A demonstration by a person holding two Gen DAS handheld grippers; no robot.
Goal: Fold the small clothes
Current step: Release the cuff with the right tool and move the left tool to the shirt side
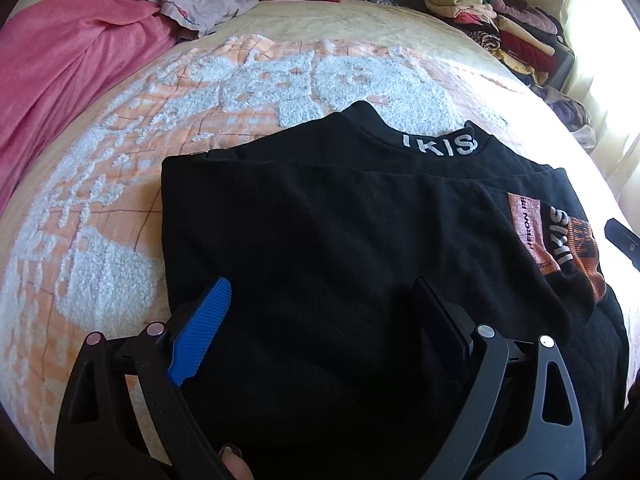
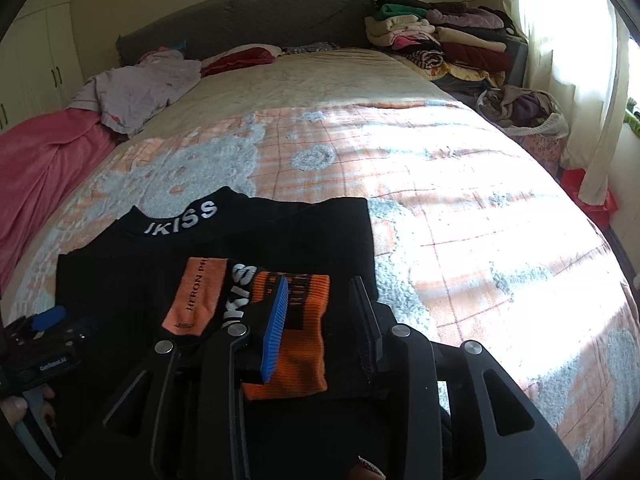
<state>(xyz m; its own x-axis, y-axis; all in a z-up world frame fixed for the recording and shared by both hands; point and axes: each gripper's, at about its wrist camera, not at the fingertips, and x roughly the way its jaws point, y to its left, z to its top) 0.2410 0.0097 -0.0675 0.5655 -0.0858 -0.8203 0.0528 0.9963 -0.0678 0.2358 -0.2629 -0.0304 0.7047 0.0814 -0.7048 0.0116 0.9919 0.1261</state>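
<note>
A black top (image 1: 340, 220) with a white-lettered collar (image 1: 440, 145) lies partly folded on the bedspread (image 1: 120, 160), with an orange print patch (image 1: 532, 236) at its right side. My left gripper (image 1: 322, 286) hangs just over the top's near left part, jaws wide apart with nothing between them. In the right wrist view the same top (image 2: 120, 280) lies at the lower left. My right gripper (image 2: 320, 284) is over its orange patch (image 2: 304, 344), jaws apart, and the pads do not press the cloth. The left gripper (image 2: 48, 316) shows at the left edge.
A pink blanket (image 2: 44, 160) and a crumpled lilac garment (image 2: 140, 88) lie at the far left. Stacks of folded clothes (image 2: 440, 36) sit at the far right by the headboard (image 2: 240, 16). A bag of clothes (image 2: 524, 112) and a curtain (image 2: 572, 60) flank the bed's right side.
</note>
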